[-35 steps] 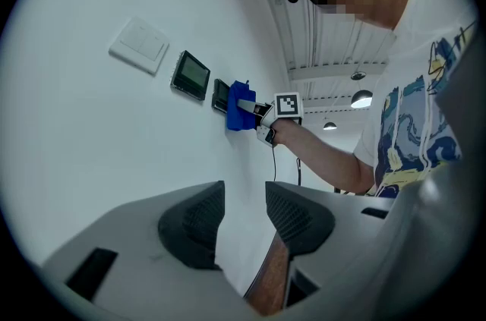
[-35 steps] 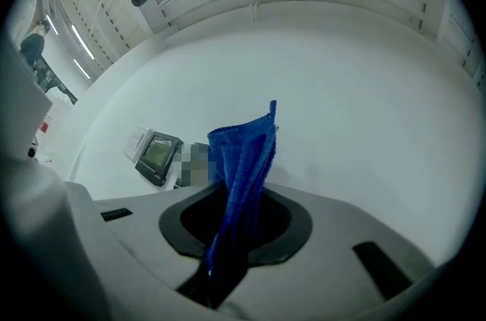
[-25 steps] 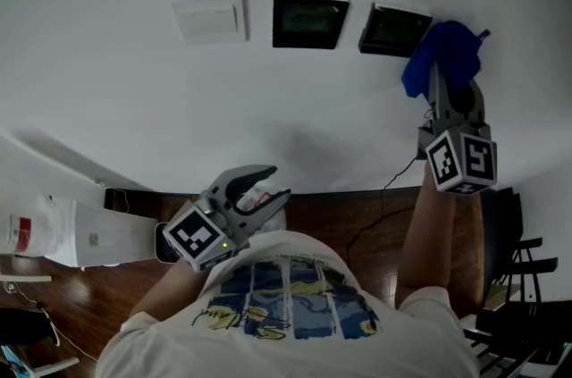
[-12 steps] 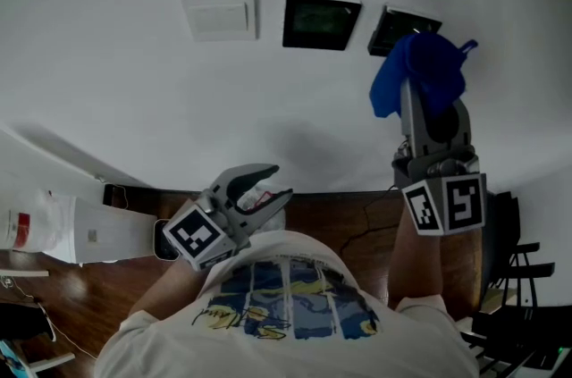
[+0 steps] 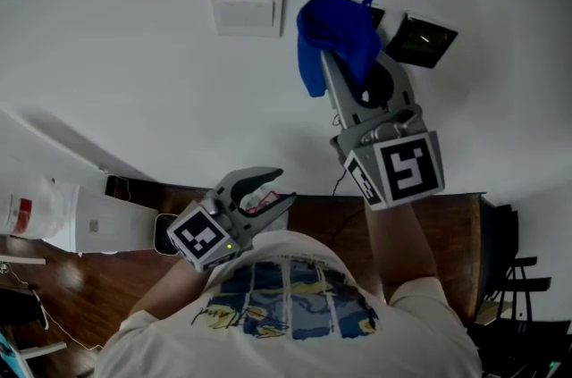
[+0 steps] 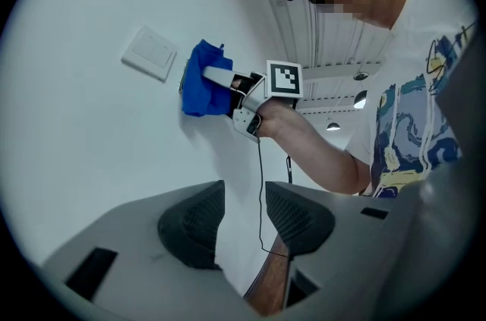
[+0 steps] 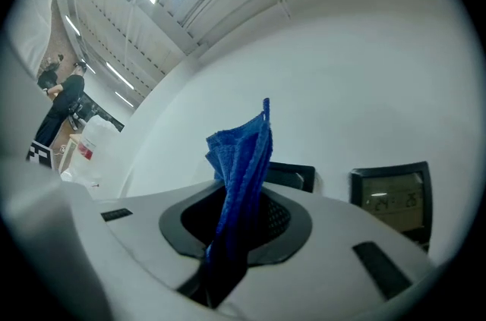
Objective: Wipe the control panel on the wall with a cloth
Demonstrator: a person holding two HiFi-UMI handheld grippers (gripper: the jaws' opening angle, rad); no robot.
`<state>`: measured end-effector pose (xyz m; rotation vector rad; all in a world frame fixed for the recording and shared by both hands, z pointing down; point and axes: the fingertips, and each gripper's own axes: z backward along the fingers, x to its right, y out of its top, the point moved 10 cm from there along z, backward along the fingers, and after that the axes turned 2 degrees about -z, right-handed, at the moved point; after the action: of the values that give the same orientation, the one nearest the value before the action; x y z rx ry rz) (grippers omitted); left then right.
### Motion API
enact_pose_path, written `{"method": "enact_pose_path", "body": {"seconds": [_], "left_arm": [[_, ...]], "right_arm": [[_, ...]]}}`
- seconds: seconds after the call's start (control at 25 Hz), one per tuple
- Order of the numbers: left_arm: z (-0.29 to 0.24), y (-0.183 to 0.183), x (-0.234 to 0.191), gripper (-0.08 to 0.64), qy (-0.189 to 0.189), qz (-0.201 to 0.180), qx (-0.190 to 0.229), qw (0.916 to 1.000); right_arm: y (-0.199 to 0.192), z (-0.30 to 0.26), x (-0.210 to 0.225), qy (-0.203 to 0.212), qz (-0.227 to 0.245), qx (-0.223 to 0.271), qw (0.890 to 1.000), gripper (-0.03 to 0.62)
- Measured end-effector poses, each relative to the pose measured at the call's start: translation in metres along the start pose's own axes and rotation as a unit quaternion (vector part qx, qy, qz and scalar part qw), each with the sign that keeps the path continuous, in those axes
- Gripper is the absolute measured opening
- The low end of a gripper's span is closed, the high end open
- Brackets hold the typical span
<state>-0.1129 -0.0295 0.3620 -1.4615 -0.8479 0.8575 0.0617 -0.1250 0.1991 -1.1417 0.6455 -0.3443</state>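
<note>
Now pinching the blue cloth tight in the right claw, with the fabric standing up from between the pads as a folded bunch. Holding that bunch up against the white wall at the upper centre of the head view, over most of the dark control panel, leaving only a strip of it showing beside the fabric. Flanked there by a second dark panel with a lit display just to the right and a white switch plate just to the left. Keeping the left claw spread apart, low in the head view's lower centre-left, close to the patterned shirt and well apart from the wall fittings.
</note>
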Motion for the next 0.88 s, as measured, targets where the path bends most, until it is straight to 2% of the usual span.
{"method": "enact_pose_path", "body": {"seconds": [0.24, 0.88], "left_arm": [[0.005, -0.001, -0.002, 0.144, 0.006, 0.003, 0.000, 1.0000], [-0.005, -0.002, -0.004, 0.144, -0.004, 0.000, 0.000, 1.0000]], "right_arm": [[-0.007, -0.010, 0.004, -0.014, 0.007, -0.010, 1.000, 0.087], [-0.013, 0.032, 0.047, -0.083, 0.007, -0.020, 0.996, 0.087]]}}
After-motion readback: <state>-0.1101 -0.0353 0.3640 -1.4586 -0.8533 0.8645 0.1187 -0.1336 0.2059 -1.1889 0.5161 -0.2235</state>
